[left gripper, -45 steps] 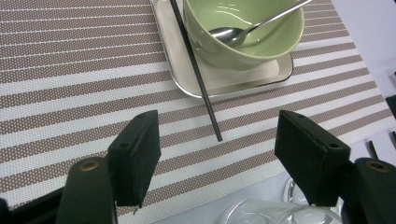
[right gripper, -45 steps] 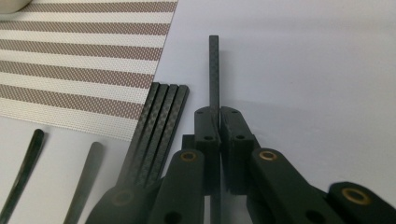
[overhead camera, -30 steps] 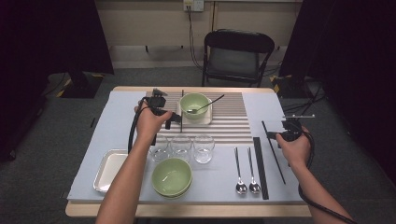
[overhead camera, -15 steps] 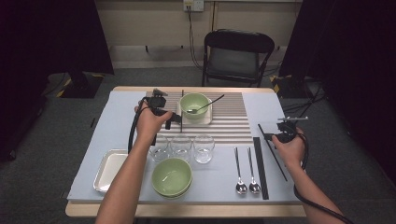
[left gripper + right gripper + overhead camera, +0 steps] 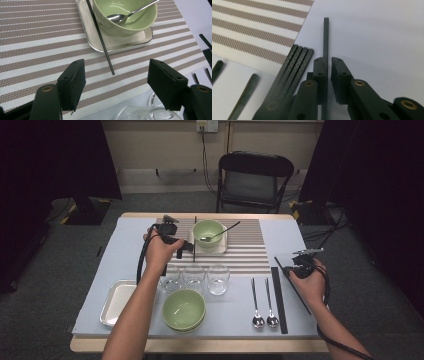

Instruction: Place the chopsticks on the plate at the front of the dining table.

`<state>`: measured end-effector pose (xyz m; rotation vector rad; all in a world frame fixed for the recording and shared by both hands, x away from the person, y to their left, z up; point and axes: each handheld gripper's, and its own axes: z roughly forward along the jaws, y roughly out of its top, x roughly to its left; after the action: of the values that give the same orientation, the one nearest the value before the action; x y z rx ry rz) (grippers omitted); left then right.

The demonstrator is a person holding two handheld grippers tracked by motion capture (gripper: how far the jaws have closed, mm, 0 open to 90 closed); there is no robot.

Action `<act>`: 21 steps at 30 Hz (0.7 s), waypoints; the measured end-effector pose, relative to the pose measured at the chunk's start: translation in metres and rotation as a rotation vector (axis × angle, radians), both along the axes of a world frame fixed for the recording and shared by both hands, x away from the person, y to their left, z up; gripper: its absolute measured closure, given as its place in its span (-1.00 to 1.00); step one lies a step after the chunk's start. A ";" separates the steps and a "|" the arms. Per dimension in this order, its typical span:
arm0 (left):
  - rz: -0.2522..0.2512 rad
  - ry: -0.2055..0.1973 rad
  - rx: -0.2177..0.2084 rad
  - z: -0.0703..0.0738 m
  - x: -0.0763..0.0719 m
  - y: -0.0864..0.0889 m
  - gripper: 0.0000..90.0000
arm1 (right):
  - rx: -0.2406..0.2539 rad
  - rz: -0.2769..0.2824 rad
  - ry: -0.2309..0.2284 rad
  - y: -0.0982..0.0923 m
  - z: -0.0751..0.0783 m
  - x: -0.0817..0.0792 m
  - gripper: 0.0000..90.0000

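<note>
**Right claw loosens on chopstick**

Since the earlier frame the right claw (image 5: 327, 65) has drawn in toward the striped placemat (image 5: 250, 251), and its jaws have just been opening. A single black chopstick (image 5: 326, 37) stands between them, against one pad, with a sliver of gap at the other; grip no longer firm. It lies on the counter (image 5: 290, 232) just right of the placemat's lower right corner, beside a bundle of black chopsticks (image 5: 294, 62). Left claw (image 5: 115, 83) hovers wide open over the placemat, nothing between its pads. Ahead of it another chopstick (image 5: 100, 37) leans across the steel tray (image 5: 147, 37) under the green bowl (image 5: 140, 21).
</note>
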<state>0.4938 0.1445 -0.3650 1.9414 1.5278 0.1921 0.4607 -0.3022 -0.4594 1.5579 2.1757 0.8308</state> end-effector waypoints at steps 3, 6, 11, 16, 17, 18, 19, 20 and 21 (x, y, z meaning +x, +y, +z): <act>-0.004 -0.002 -0.001 0.000 -0.001 -0.002 -0.31 | 0.002 0.009 -0.011 -0.002 -0.001 -0.004 0.79; -0.005 -0.005 0.003 0.000 -0.001 -0.003 -0.32 | -0.004 0.007 -0.006 -0.003 -0.001 -0.006 0.91; -0.016 -0.009 -0.003 0.002 -0.003 -0.003 -0.32 | 0.017 0.005 0.027 -0.005 0.000 -0.003 0.92; -0.026 -0.006 -0.001 0.001 -0.003 -0.004 -0.32 | 0.041 -0.008 0.033 -0.007 -0.001 -0.003 0.92; -0.031 -0.008 -0.005 0.001 -0.003 -0.005 -0.32 | 0.054 -0.013 0.037 -0.007 0.000 -0.002 0.93; -0.031 -0.008 -0.005 0.001 -0.003 -0.005 -0.32 | 0.054 -0.013 0.037 -0.007 0.000 -0.002 0.93; -0.037 -0.008 -0.007 0.002 -0.004 -0.005 -0.32 | 0.063 -0.013 0.040 -0.008 0.000 -0.001 0.93; -0.037 -0.008 -0.007 0.002 -0.004 -0.005 -0.32 | 0.063 -0.013 0.040 -0.008 0.000 -0.001 0.93; -0.037 -0.010 -0.010 0.002 -0.004 -0.005 -0.32 | 0.073 -0.015 0.038 -0.008 0.002 0.000 0.93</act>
<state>0.4898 0.1395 -0.3630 1.9561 1.4826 0.1777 0.4604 -0.3097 -0.4575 1.6356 2.1804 0.8917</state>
